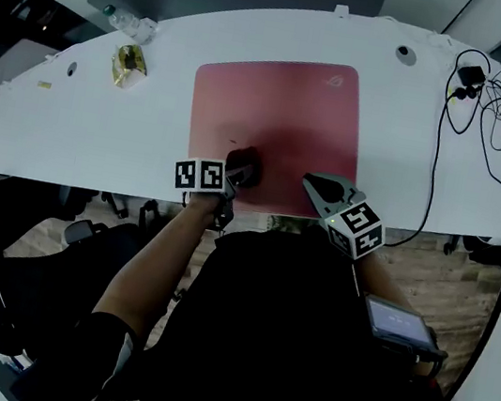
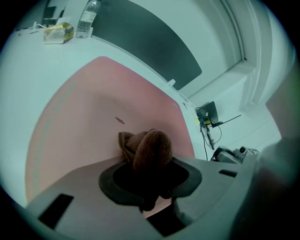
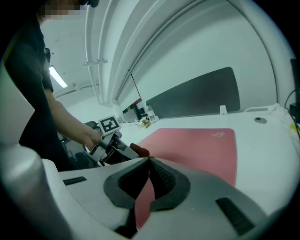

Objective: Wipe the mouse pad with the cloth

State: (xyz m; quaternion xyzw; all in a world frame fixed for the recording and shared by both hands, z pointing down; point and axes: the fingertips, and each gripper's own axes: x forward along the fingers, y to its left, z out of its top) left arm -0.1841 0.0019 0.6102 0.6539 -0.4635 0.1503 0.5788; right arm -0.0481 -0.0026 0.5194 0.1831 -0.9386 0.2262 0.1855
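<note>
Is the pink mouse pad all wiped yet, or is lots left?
Just starting, it seems. Done: the left claw holds the brown cloth pinched. In hand: the cloth sits on the mouse pad at its near edge, with the shut, empty right claw beside it. Left: the rest of the pad, where a small dark mark shows past the cloth.

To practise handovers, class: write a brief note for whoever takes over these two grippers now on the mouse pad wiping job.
Left gripper: shut on the cloth, at the mouse pad's near edge.
Right gripper: shut, empty, over the pad's near right part.
Done: cloth on pad; wiped area unclear.
Left: wipe the pad, including the small dark mark beyond the cloth.
</note>
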